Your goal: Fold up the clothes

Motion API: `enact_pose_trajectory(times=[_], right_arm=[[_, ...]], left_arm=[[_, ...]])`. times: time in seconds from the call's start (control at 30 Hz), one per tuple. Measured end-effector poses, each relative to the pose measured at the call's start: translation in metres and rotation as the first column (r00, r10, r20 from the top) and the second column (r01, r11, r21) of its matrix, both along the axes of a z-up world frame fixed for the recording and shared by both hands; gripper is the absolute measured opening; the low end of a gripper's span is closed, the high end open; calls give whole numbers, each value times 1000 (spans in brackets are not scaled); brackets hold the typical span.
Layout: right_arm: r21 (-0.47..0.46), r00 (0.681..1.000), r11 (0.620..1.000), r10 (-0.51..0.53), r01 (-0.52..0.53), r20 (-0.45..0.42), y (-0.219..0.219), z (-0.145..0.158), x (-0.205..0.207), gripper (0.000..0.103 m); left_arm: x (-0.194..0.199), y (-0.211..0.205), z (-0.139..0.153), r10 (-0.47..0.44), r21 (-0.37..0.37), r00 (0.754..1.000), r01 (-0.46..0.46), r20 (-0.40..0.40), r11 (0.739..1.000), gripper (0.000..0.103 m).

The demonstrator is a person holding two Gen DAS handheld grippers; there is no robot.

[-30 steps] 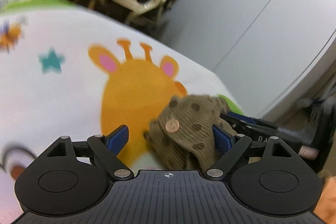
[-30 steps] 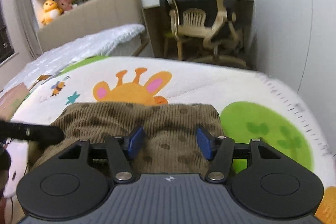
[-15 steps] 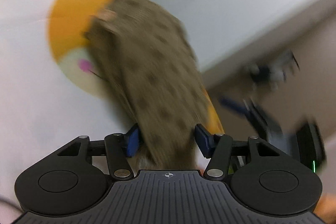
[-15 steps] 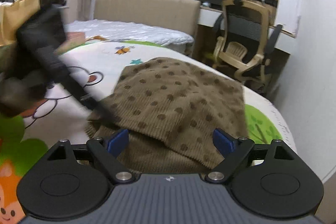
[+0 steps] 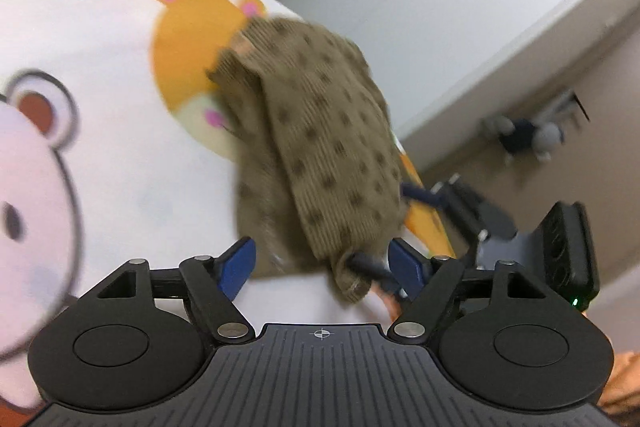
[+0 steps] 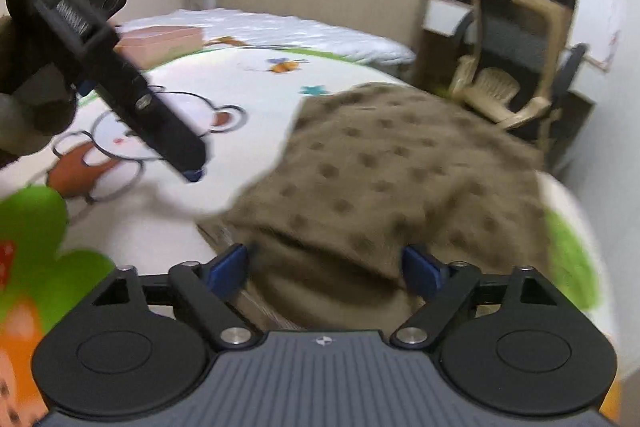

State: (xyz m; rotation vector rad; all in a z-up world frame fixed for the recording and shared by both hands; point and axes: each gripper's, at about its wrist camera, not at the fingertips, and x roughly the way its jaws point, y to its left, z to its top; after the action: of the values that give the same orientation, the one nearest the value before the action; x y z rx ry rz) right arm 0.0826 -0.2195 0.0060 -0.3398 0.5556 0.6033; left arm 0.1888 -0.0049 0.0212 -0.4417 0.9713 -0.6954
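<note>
Now I have the garment (image 6: pixel 400 179) folded over on the bed (image 6: pixel 248 79), between folds; left gripper (image 5: pixel 324 263) has just been opening, right gripper (image 6: pixel 324 267) released too, cloth lying loose between both; next I need fresh edge grips

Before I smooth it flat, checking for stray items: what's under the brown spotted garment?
The brown spotted garment lies on the cartoon blanket, covering part of the orange giraffe print. Anything else beneath it is hidden by the folded fabric.
</note>
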Motion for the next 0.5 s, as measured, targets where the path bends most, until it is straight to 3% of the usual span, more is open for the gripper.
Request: enact_pose_trajectory(times=[0.1,0.27,0.4,0.5], right_arm=[[-43,997,998,53,-51,58,34,-3,14,85],[-9,993,993,115,-115,39,69,-4,35,86],[11,989,989,144,-144,21,45,7,24,86],[70,998,996,49,-52,32,5,22,16,86]], left_arm=[[9,16,10,69,1,997,-69,42,998,82],[38,31,29,208,-15,970,-208,127,978,87],[61,28,25,263,-10,955,-264,137,964,92],[70,31,7,259,18,959,-263,112,965,91]])
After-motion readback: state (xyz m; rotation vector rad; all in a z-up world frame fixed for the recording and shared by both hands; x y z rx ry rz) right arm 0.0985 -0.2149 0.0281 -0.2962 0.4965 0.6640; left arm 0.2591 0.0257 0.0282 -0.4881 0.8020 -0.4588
